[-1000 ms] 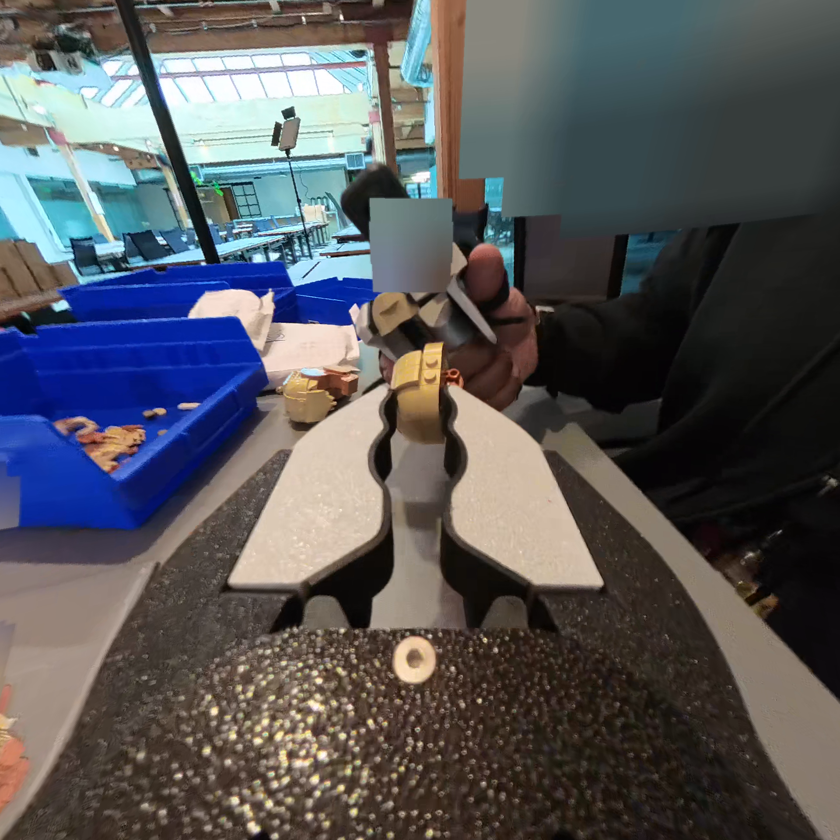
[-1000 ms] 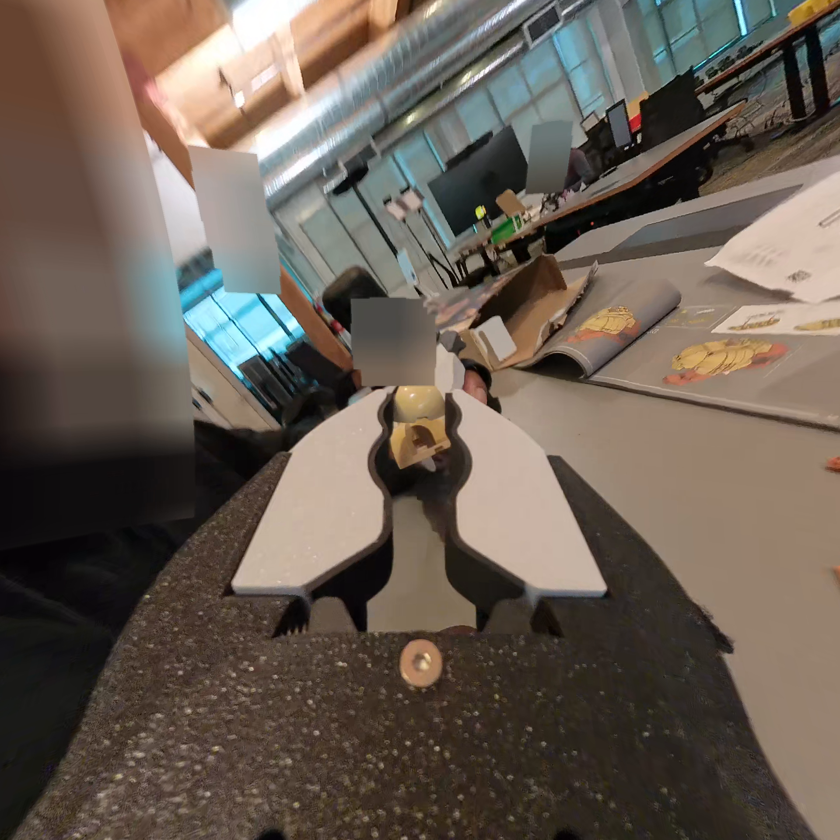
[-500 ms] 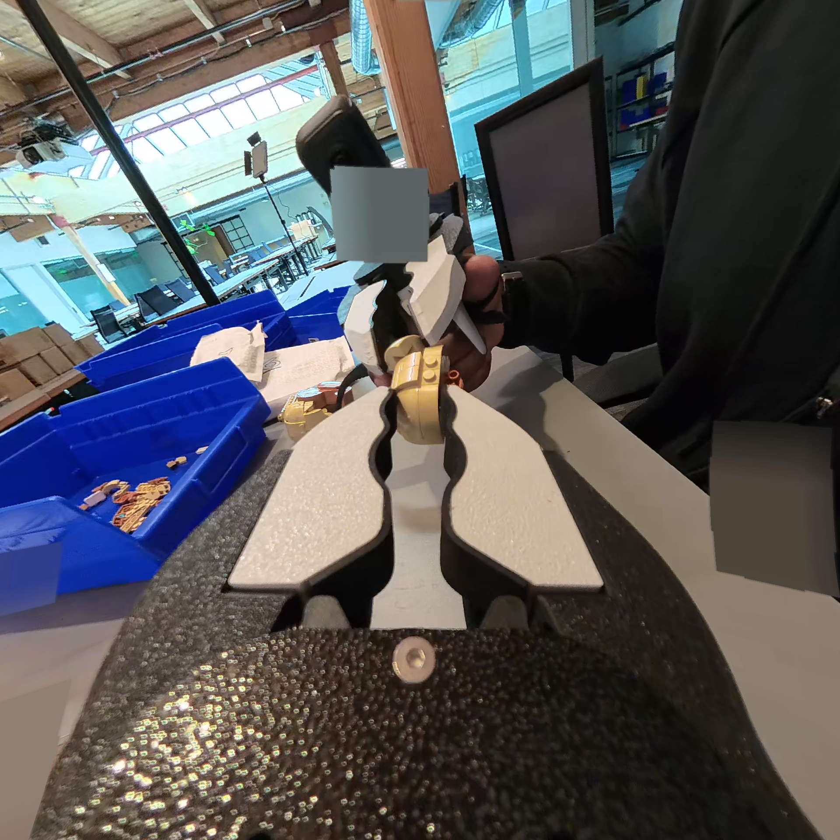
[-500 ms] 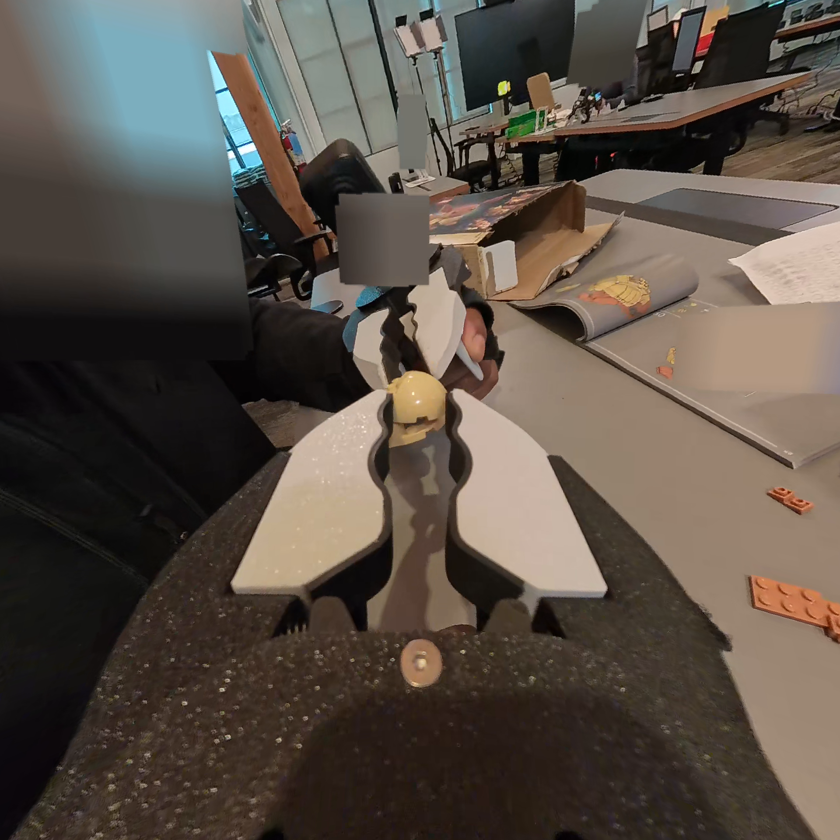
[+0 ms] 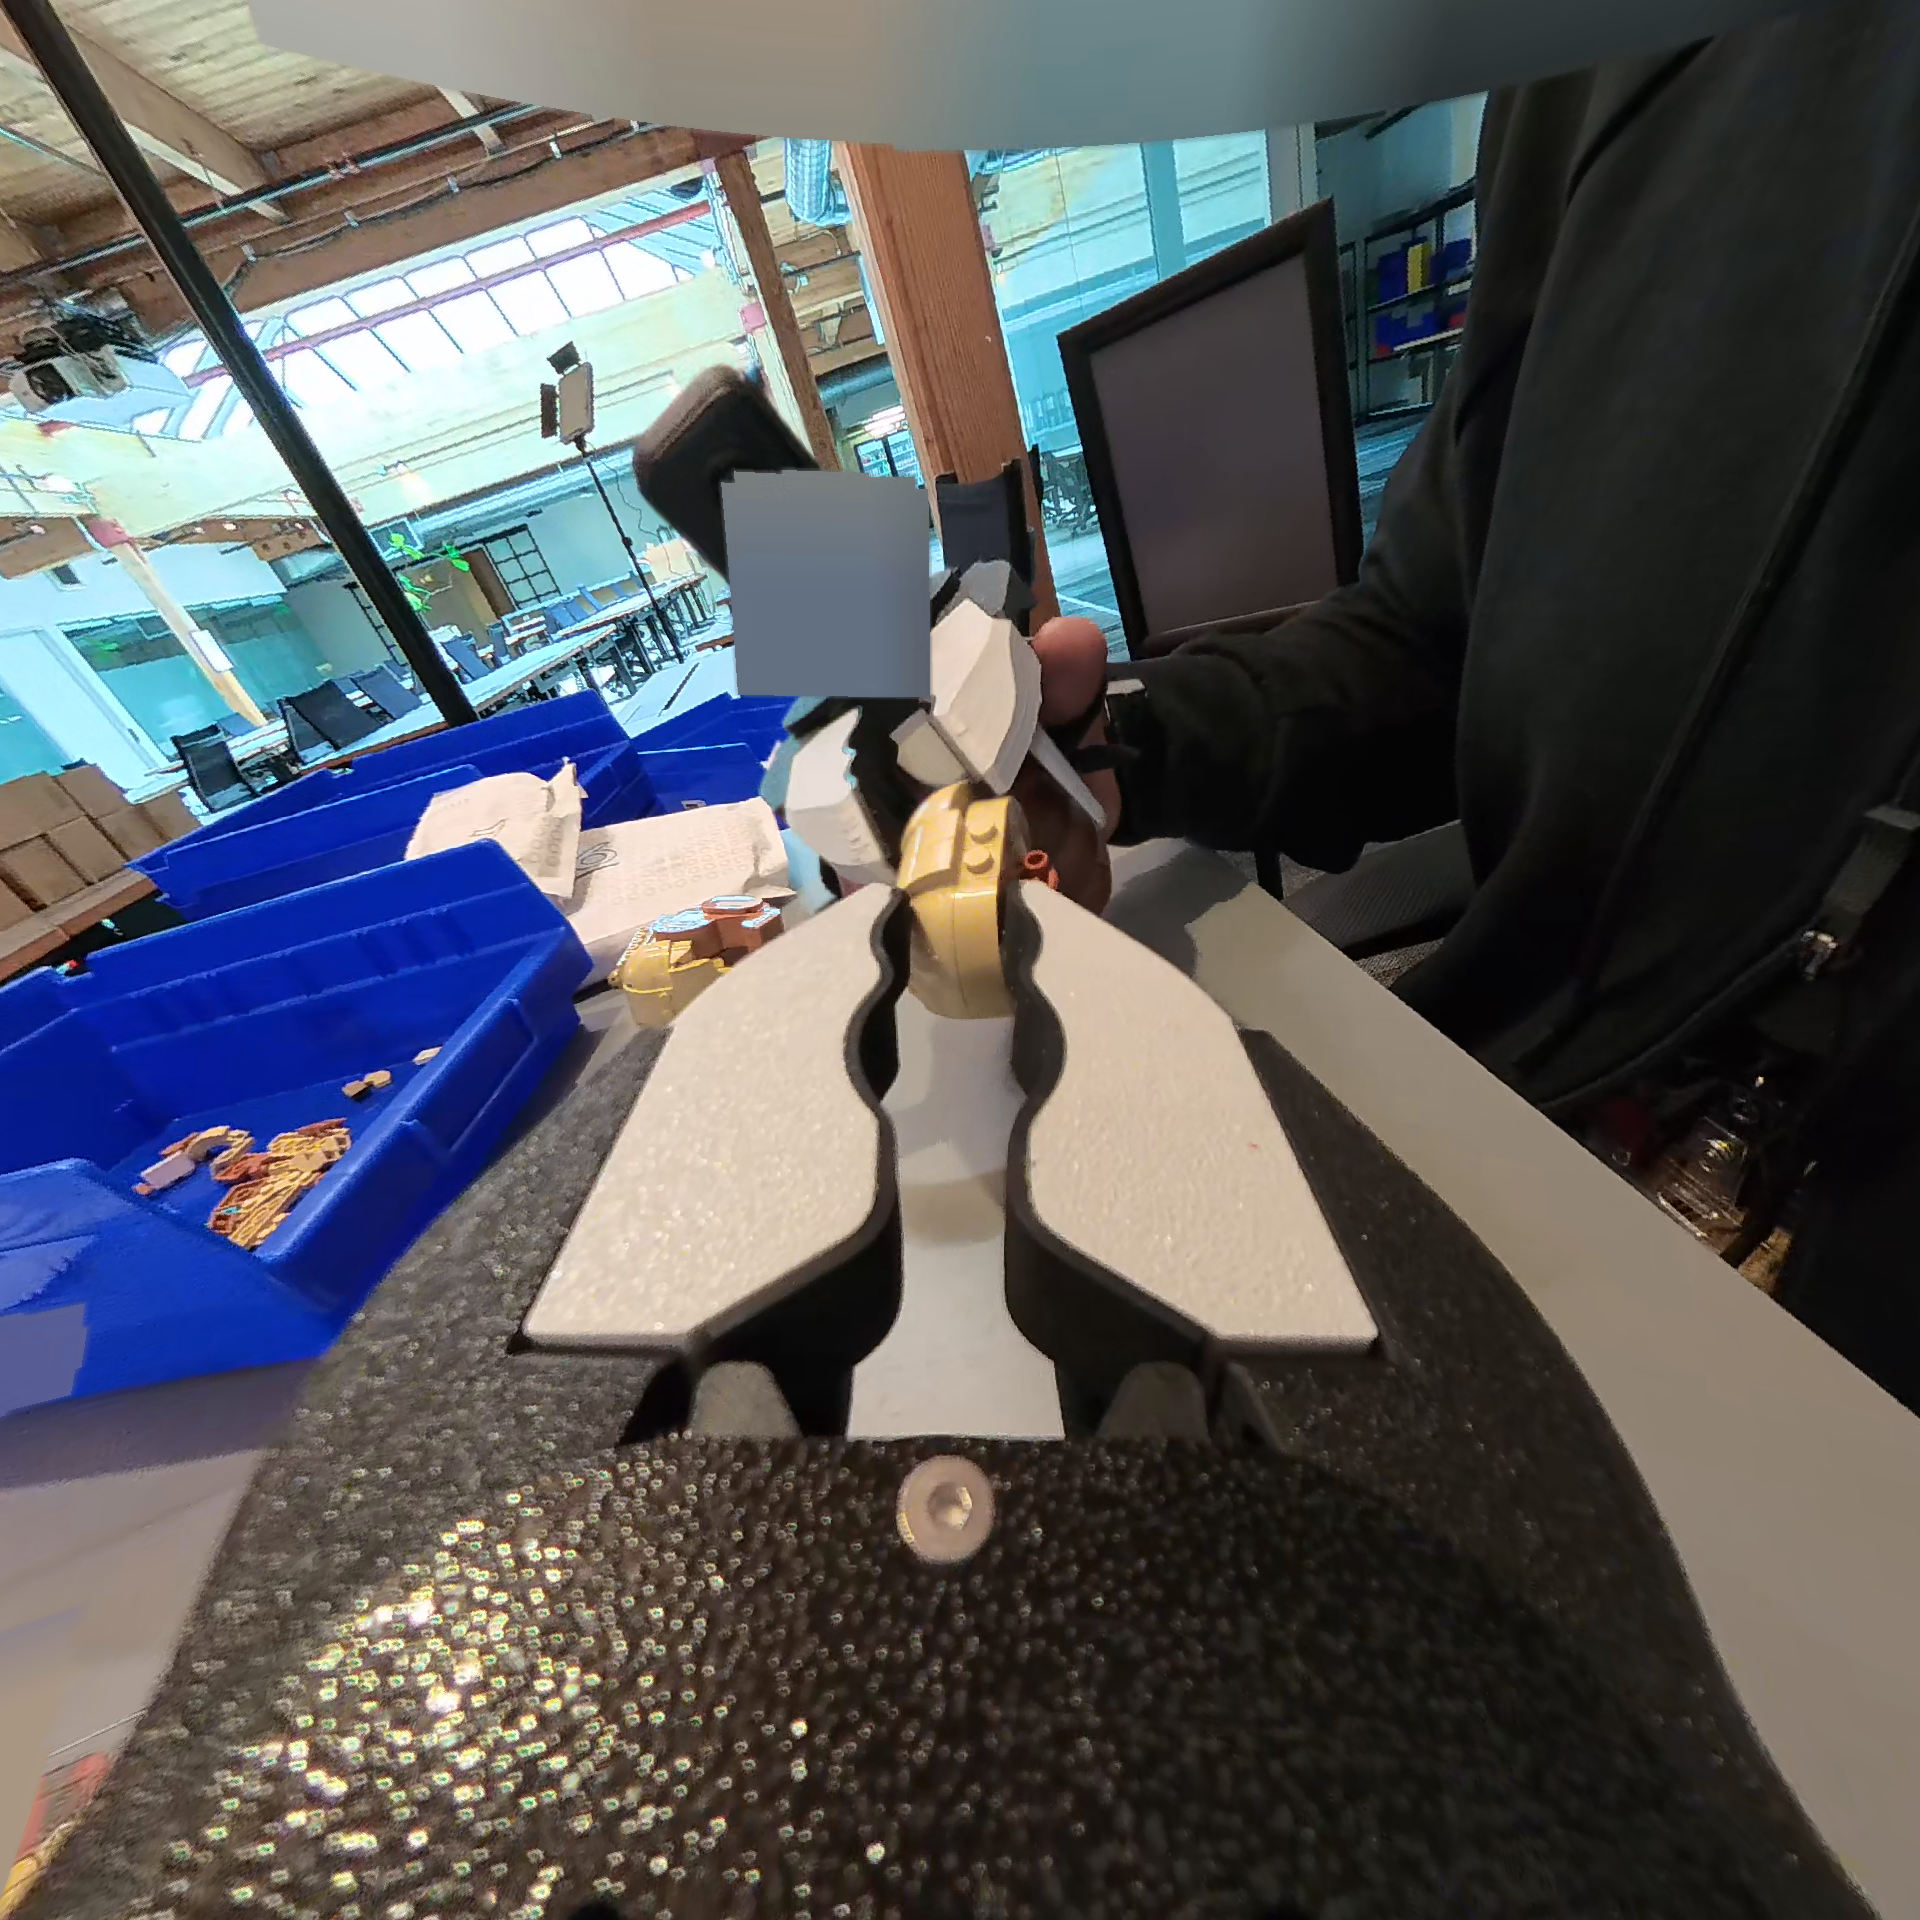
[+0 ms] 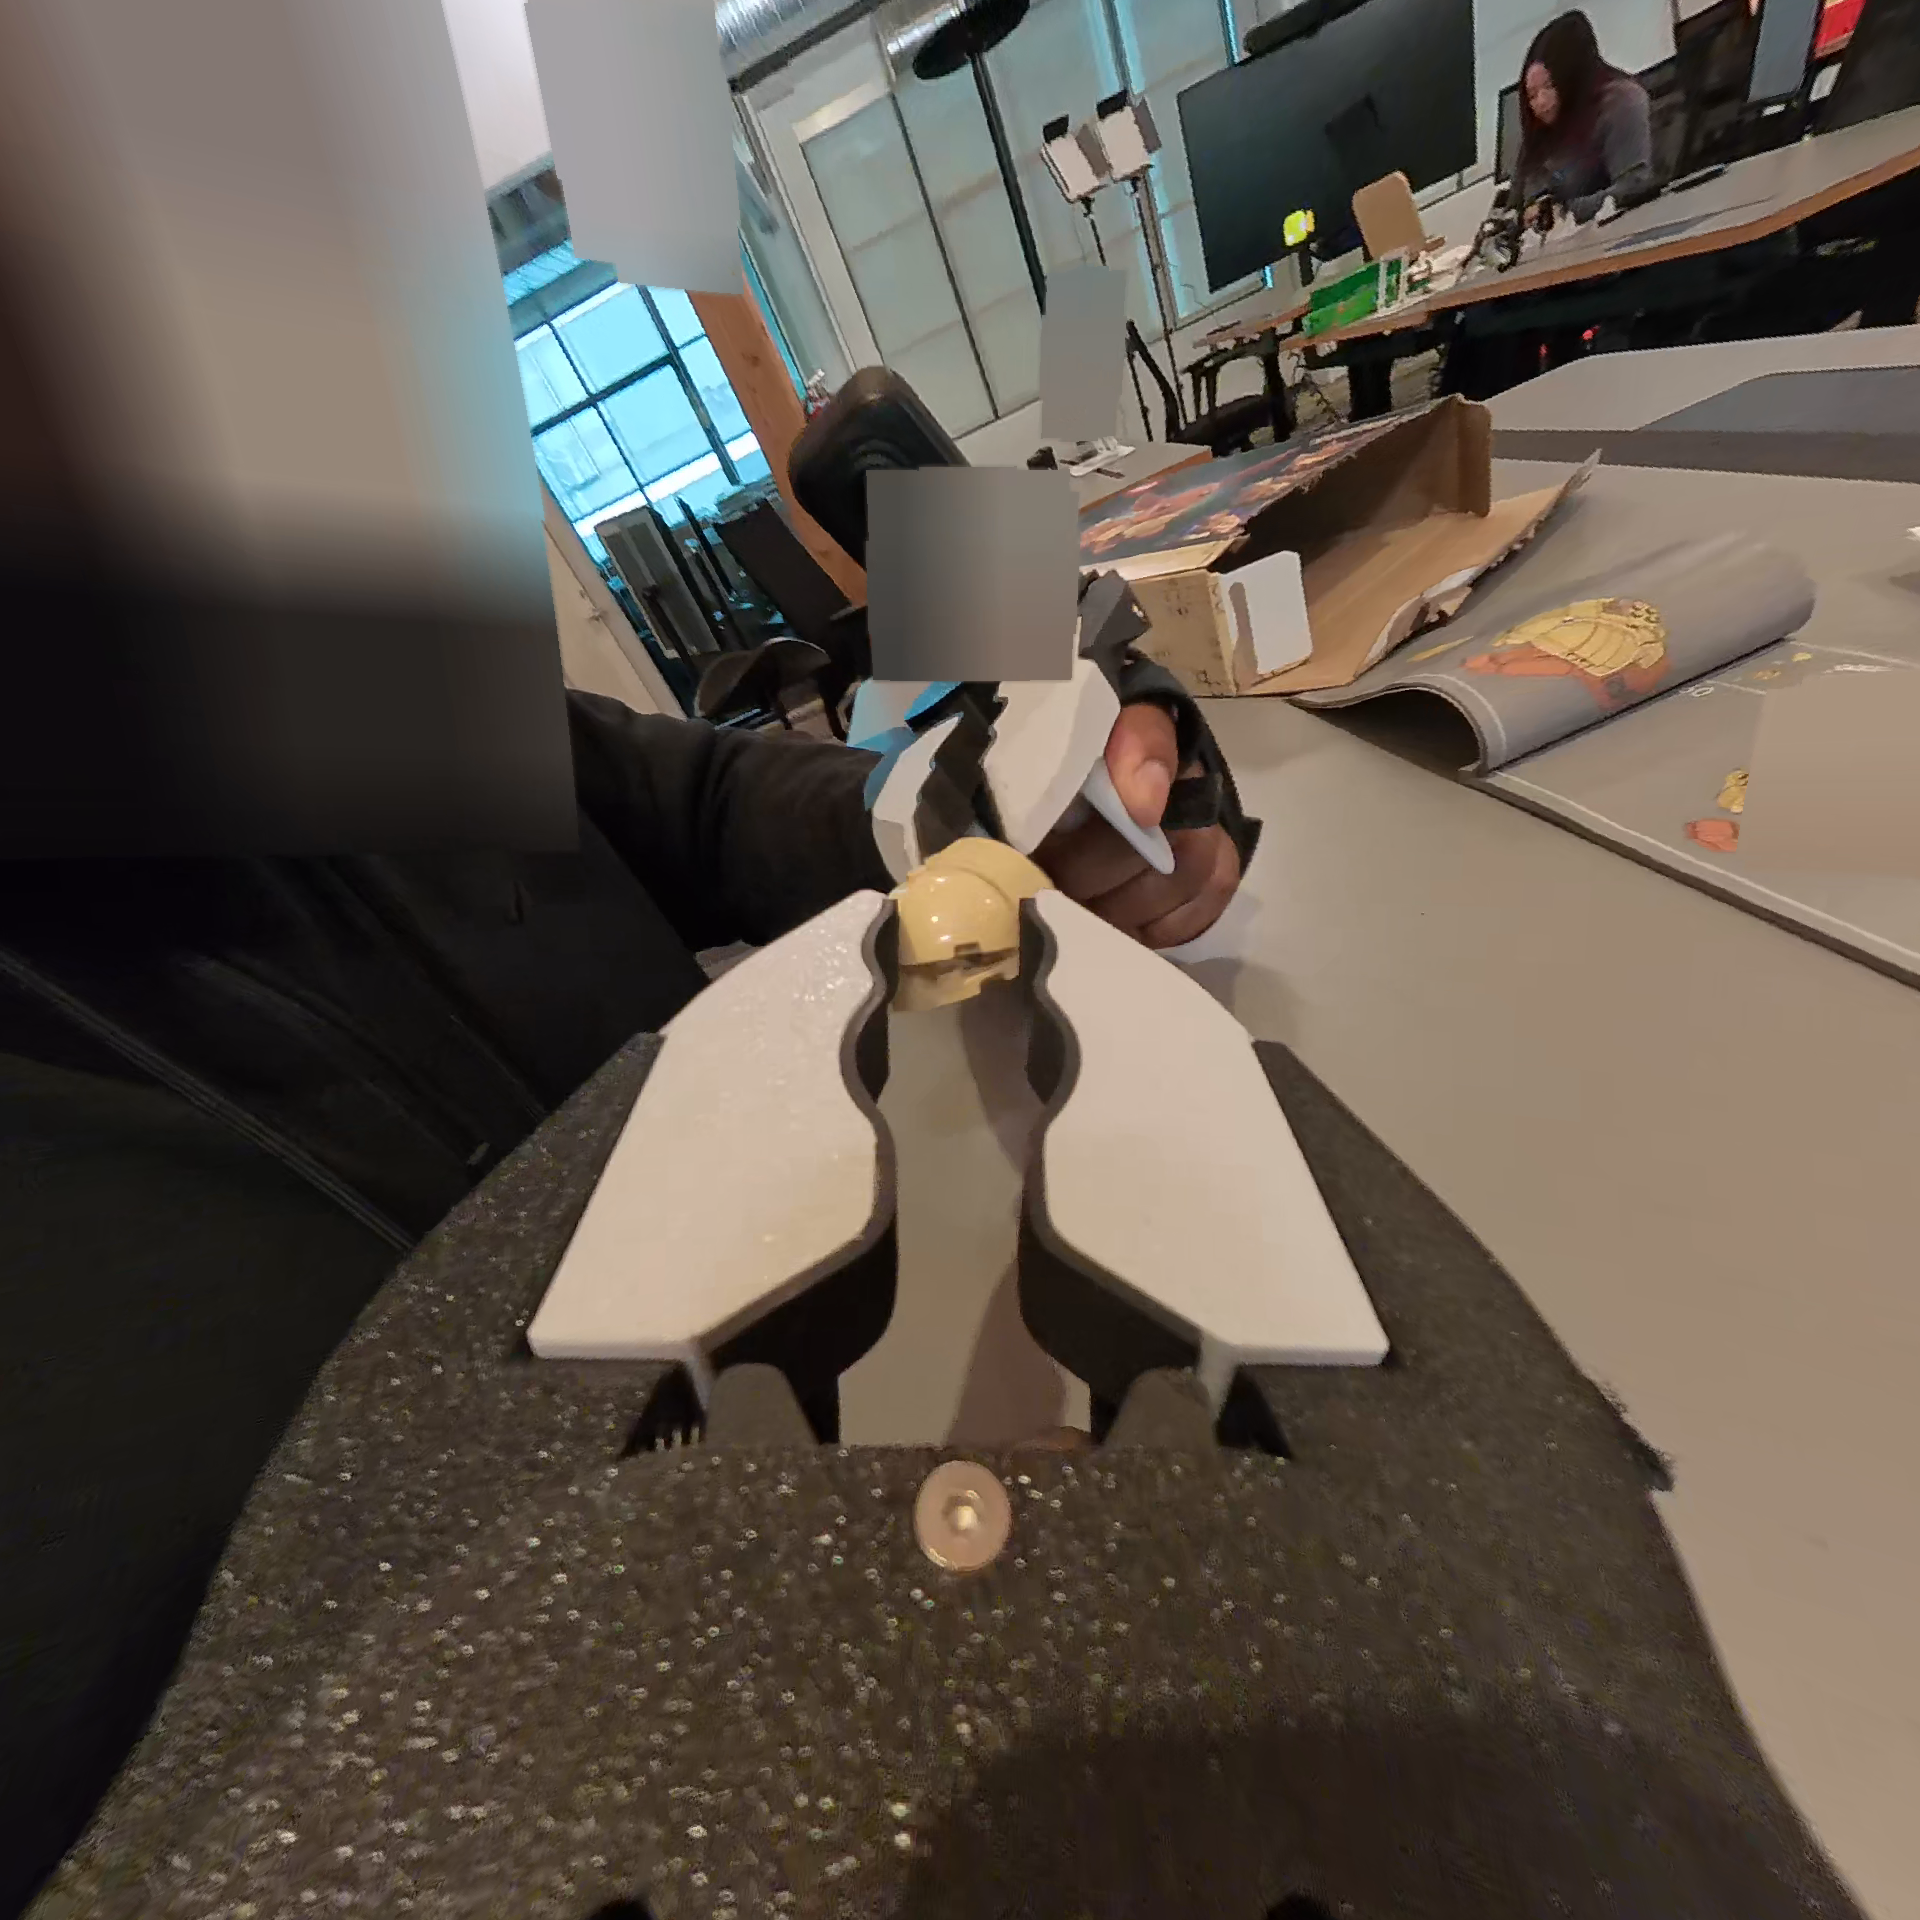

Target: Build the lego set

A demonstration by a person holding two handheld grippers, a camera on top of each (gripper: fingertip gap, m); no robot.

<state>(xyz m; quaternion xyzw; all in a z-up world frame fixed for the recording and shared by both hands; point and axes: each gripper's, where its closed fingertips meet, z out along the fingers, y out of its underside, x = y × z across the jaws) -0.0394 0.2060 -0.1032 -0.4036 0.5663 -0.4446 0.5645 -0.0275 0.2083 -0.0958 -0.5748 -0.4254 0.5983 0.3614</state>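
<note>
With our left tool (image 5: 956, 914) and right tool (image 6: 958, 940) both clamped on the tan lego assembly (image 5: 961, 914) above the desk (image 6: 1455, 1091), we risk popping pieces apart by twisting unevenly.

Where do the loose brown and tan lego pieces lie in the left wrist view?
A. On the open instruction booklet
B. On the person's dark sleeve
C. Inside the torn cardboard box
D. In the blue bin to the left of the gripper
D: the loose lego pieces lie scattered on the floor of the blue bin, left of the left gripper, which is shut on a tan lego part.
</note>
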